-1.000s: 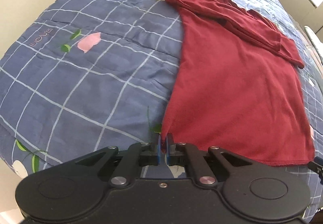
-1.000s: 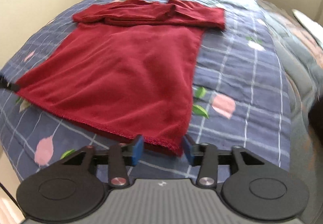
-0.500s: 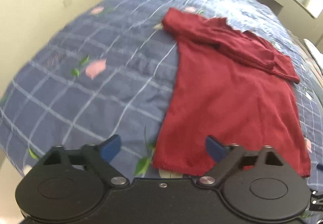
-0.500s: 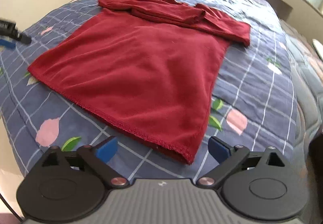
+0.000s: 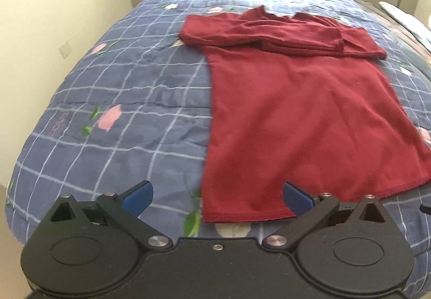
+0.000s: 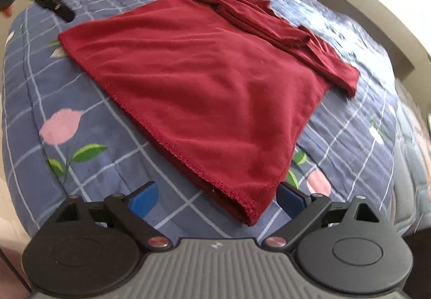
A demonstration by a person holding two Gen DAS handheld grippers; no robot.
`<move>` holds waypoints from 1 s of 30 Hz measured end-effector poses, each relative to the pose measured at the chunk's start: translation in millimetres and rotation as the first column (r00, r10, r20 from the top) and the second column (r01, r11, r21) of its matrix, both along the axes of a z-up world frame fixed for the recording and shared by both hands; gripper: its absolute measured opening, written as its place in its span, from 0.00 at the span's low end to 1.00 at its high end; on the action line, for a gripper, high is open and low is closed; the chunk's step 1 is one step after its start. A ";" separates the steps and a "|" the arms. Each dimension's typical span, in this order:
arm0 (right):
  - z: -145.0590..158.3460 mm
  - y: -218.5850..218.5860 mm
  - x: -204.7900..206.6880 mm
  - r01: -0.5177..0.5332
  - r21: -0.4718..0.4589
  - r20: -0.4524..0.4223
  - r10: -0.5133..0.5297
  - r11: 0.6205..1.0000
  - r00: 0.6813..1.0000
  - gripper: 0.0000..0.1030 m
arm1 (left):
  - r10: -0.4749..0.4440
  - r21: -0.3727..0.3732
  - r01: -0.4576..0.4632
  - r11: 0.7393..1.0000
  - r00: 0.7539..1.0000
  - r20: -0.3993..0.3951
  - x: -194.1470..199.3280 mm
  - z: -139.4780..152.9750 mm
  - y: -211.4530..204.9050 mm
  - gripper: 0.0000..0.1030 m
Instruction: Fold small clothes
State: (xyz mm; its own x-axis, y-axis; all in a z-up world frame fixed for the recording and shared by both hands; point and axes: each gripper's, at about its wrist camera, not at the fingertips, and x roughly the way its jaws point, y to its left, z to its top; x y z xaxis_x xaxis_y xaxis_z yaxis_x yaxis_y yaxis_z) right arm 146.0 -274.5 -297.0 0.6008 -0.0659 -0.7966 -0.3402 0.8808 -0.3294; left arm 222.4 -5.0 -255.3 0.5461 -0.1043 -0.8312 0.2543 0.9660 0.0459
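I am holding my left gripper (image 5: 216, 198) wide open just above the near hem of the shirt (image 5: 296, 115); its jaws have just been opening, and the hem corner they were pinching a moment ago is now lying loose on the bed (image 5: 121, 89), gripped by nothing. My right gripper (image 6: 216, 198) is also standing wide apart and empty: its jaws have likewise just been opening, and the other hem corner, which sat between them, is now lying free in front of them. The shirt is resting flat along the middle of the bed, hem toward the near edge, sleeves (image 5: 269, 35) folded across its far end (toward the headboard). Both grippers are sitting farther from the cloth than a second ago. I am reading this as the end of a straightening pull, with the body smoothed and ready. The next fold is likely calling for a fresh grip on the hem, to carry it up toward the sleeves.
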 end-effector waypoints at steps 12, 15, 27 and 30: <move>-15.5 3.6 7.5 -0.139 -0.083 0.044 0.143 0.987 0.989 0.82 | -0.272 0.071 0.268 0.961 0.961 0.045 -2.4 -15.5 -51.4 0.99; -18.5 5.2 8.8 -0.188 -0.109 0.058 0.195 0.976 0.979 0.72 | -0.332 0.078 0.329 0.941 0.943 0.028 -2.9 -20.9 -60.8 0.99; 22.8 -18.8 58.5 -0.097 0.187 0.005 0.098 0.978 0.995 0.07 | -0.452 0.106 0.451 0.886 0.892 -0.015 -6.1 -35.5 -80.3 0.99; 41.6 -26.9 74.4 -0.065 0.258 -0.006 0.069 0.964 0.998 0.06 | -0.462 0.105 0.462 0.881 0.887 -0.021 -9.3 -40.4 -87.9 0.99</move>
